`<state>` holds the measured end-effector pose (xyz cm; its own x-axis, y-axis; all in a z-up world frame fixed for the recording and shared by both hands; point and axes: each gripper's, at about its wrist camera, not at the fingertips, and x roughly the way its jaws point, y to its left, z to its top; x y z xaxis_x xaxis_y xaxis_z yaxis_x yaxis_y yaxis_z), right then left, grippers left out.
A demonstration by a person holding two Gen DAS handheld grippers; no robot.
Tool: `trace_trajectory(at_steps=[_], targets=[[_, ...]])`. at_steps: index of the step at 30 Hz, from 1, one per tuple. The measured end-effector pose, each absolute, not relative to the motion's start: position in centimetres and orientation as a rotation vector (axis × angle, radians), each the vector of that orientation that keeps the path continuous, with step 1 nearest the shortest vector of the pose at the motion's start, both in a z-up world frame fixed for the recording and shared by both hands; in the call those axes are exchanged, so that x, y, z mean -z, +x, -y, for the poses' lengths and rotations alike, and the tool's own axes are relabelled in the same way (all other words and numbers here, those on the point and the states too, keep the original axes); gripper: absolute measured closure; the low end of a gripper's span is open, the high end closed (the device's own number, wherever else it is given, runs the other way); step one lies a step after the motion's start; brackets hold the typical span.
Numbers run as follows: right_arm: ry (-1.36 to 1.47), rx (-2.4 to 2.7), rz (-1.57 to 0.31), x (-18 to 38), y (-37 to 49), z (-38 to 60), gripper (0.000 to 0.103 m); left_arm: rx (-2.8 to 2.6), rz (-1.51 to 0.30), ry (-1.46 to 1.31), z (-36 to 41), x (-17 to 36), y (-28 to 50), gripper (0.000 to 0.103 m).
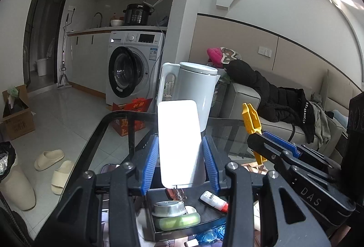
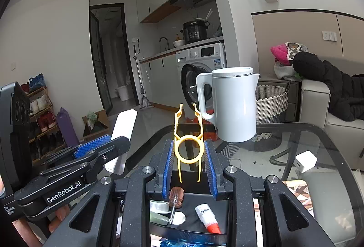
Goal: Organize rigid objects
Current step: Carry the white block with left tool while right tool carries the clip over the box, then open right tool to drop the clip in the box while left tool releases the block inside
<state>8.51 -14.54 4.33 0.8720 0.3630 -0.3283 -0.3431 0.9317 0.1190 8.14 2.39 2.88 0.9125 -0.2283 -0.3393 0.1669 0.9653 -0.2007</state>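
Power bank (image 1: 179,142), a flat white slab, stood with its long axis running up and away from the left gripper (image 1: 180,164), tilted slightly; blue pads (image 1: 150,163) pressed its two long edges near the lower end. Jaws narrow, closed on it. To its right, the right gripper (image 2: 188,161) clamped a yellow plastic clip (image 2: 188,140) by its ring, the two long prongs pointing up and forward, the short legs toward the camera. Both were held above a black tray (image 2: 193,199) that contained a screwdriver (image 2: 175,200), a small red-capped bottle (image 2: 208,217) and a metal lid (image 1: 168,208). A white kettle (image 2: 232,103) stood on the glass table (image 2: 318,140) beyond.
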Motion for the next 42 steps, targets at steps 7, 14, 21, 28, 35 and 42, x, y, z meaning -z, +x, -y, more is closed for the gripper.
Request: trace_trajectory(at_steps=[7,14,21,28,35,42], targets=[[0.059,-0.374,-0.367,-4.1,8.6,14.5,0.077,0.202,-0.4,-0.174,-2.2,-2.5,8.7,0.065],[0.06,-0.374,-0.403,-3.8,9.3,14.6,0.077,0.201,-0.44,-0.187,-2.0,-2.0,9.3,0.065],[0.053,-0.383,-0.492,-3.0,10.5,14.2,0.077,0.205,-0.522,-0.179,-1.6,-1.1,10.6,0.065],[0.016,-0.408,-0.635,-1.3,12.2,13.3,0.077,0.204,-0.665,-0.184,-1.7,0.6,12.7,0.065],[0.015,-0.42,-0.778,1.1,14.0,12.7,0.077,0.232,-0.781,-0.176,-1.1,2.5,13.8,0.065],[0.001,-0.413,-0.854,2.7,15.1,12.5,0.077,0.223,-0.819,-0.167,-1.0,3.1,14.1,0.066]])
